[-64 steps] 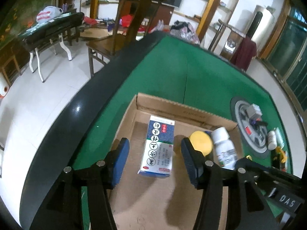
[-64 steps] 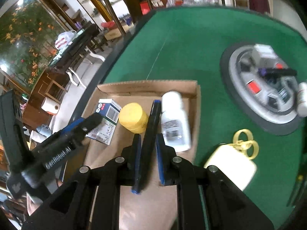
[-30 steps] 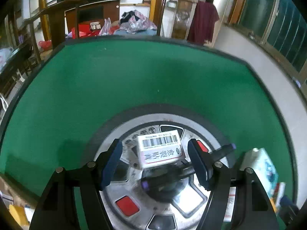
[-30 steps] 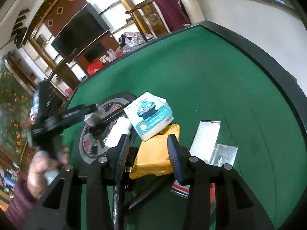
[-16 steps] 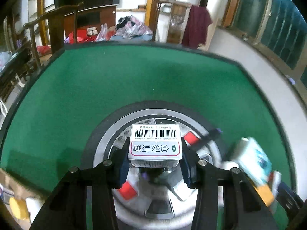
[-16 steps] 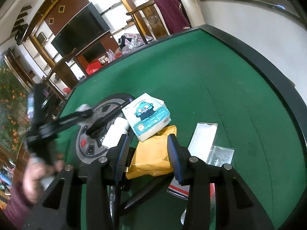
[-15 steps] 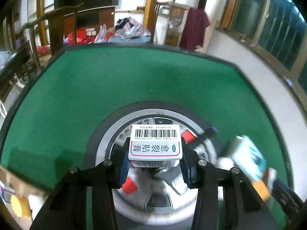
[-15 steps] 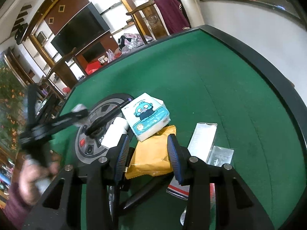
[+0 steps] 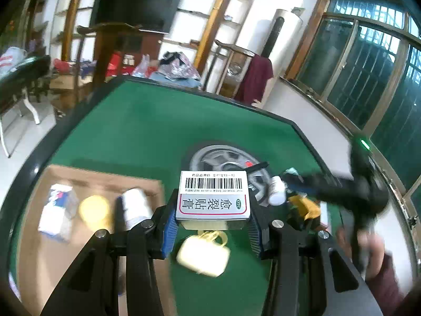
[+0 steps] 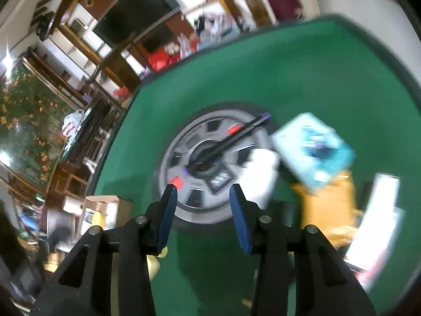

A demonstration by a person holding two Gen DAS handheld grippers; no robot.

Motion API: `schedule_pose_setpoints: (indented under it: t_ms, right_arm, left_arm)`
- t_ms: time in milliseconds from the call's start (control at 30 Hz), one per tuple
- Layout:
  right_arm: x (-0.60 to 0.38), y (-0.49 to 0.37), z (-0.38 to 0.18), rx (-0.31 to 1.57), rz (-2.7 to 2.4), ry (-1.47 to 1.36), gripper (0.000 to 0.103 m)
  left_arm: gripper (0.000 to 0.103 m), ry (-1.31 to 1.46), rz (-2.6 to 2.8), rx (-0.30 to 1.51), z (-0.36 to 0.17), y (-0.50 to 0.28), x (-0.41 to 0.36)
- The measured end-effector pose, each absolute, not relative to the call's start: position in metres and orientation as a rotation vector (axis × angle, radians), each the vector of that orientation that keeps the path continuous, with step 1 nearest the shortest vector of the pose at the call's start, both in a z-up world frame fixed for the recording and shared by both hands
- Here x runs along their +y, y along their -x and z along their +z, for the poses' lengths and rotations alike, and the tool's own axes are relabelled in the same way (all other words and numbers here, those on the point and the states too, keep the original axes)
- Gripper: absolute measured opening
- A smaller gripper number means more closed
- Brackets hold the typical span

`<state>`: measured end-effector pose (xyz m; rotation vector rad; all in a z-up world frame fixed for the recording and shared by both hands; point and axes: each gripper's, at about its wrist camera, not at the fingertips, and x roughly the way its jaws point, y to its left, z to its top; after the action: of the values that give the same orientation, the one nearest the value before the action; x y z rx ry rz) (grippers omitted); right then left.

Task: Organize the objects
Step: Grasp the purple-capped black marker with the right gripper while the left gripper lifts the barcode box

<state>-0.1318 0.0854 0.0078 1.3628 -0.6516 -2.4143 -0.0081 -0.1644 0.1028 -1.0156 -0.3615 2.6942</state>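
Observation:
My left gripper [image 9: 211, 226] is shut on a white medicine box [image 9: 213, 196] with a barcode and red-framed label, held above the green table. Left of it lies the cardboard tray [image 9: 79, 263] with a blue-white box [image 9: 56, 212], a yellow lid [image 9: 94, 208] and a white bottle [image 9: 135, 208]. My right gripper [image 10: 202, 210] is open and empty, over the edge of the silver hub disc [image 10: 189, 205]. A black pen [image 10: 231, 137] lies across the disc. A white bottle [image 10: 260, 176] and a teal tissue pack [image 10: 313, 150] lie at its right.
A cream pouch with yellow scissors [image 9: 204, 254] lies under the left gripper. An orange packet [image 10: 326, 208] and white sachets [image 10: 379, 210] lie at the right. The right gripper [image 9: 342, 187] shows blurred in the left wrist view. Chairs and shelves stand behind the table.
My left gripper has lifted the medicine box off the disc and swung left towards the cardboard tray. My right gripper has moved left from the orange packet to the disc, still open.

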Motion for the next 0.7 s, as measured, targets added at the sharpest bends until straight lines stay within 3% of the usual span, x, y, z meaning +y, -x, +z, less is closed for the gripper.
schedule_pose_setpoints:
  t_ms: [167, 367, 433, 567, 700]
  right_arm:
    - [0.055, 0.188, -0.014, -0.683, -2.486, -1.57, 0.039]
    - [0.035, 0.221, -0.035, -0.561, -2.657, -1.771, 0.04]
    - [0.028, 0.223, -0.035, -0.486, -2.73, -1.76, 0.037]
    - [0.026, 0.217, -0.033, -0.425, -2.794, -1.723, 0.013]
    - [0.044, 0.204, -0.033, -0.622, -2.69, -1.69, 0.013]
  left_arm:
    - [0.04, 1.01, 2.724, -0.412, 0.091, -0.011, -0.198]
    - [0.04, 1.013, 2.803, -0.452, 0.078, -0.022, -0.24]
    - [0.04, 1.012, 2.829, -0.469, 0.074, -0.023, -0.253]
    - [0.04, 1.014, 2.861, -0.502, 0.062, -0.029, -0.27]
    - [0.04, 1.029, 2.861, -0.549, 0.054, -0.032, -0.281]
